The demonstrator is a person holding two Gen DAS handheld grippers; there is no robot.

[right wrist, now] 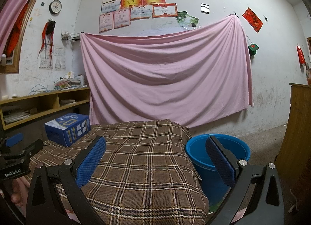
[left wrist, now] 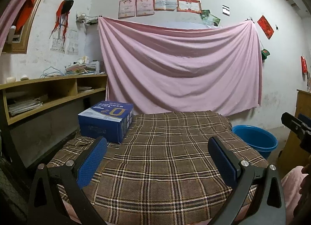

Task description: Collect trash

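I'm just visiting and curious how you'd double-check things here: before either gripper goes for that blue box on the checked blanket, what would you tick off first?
1. Left gripper open and holding nothing: ok.
2. Right gripper open and holding nothing: ok.
3. Blue box in view, nothing on top: ok.
4. Blue bucket upright beside the bed, mouth open: ok.
5. Whether the box is really trash, or empty: cannot tell.
6. Other trash on the plaid blanket: none visible, ok.
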